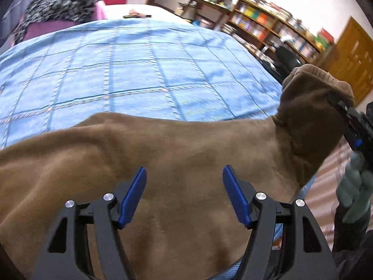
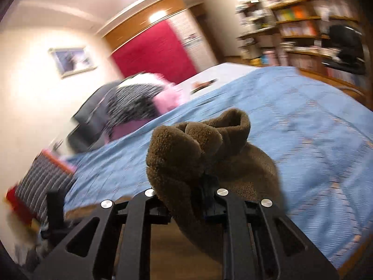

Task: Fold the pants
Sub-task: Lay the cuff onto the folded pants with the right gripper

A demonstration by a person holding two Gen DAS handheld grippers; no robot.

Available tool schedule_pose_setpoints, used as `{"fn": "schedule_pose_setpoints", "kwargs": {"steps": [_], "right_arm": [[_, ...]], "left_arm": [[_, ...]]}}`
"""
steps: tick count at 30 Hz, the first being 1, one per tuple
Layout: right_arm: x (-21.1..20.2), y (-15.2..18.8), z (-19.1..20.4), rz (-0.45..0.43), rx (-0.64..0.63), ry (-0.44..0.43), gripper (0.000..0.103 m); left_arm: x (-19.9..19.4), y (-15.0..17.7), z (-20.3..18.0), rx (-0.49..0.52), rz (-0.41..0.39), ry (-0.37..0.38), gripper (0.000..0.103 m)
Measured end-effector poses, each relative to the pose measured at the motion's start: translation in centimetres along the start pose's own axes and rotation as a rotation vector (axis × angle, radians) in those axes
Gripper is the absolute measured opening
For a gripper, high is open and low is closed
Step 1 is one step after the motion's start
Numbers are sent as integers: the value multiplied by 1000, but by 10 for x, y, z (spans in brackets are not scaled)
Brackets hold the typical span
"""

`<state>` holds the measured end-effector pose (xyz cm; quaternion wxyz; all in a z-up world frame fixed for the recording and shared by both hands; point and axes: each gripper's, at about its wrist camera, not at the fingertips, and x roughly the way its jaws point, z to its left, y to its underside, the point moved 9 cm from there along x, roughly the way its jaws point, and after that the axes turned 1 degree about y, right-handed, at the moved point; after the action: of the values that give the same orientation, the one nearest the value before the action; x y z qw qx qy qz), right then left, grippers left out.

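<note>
Brown fleece pants (image 1: pixel 186 144) lie across the near edge of a blue checked bedspread (image 1: pixel 139 70). My left gripper (image 1: pixel 184 186) hovers over the middle of the pants, its blue pads (image 1: pixel 132 196) wide apart and open, gripping nothing. At the right, my right gripper (image 1: pixel 345 112) holds one bunched end of the pants lifted off the bed, with a gloved hand (image 1: pixel 354 186) below it. In the right wrist view the right gripper (image 2: pixel 206 186) is shut on the pants (image 2: pixel 186 144). The crumpled cloth hides its pads.
A pile of speckled black-and-white and pink clothing (image 1: pixel 60 7) sits at the bed's far left corner. Small items (image 1: pixel 137 14) lie at the far end. Bookshelves (image 1: pixel 268 23) and a black chair (image 2: pixel 347 44) stand beyond the bed's right side.
</note>
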<state>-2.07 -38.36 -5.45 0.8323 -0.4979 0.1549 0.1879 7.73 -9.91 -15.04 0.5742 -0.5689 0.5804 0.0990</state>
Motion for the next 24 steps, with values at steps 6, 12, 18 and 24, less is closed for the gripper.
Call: {"fn": "schedule_pose_setpoints", "kwargs": {"steps": [6,12,18,24], "right_arm": [[47,27,85,115,-106,-147,18],[81,90,158,266,-259,-218,18],[112,159,195,410,-492,-227,18],[116,194,198,493,-569,-278,20]], "left_arm": [[-20,12,36,-63,-20,-43,68],[-42,25,66,-124,-55,-70,68],[-62,29,86,-162,-84,-108,68],[-64,29,92,-158,-85,-110,68]]}}
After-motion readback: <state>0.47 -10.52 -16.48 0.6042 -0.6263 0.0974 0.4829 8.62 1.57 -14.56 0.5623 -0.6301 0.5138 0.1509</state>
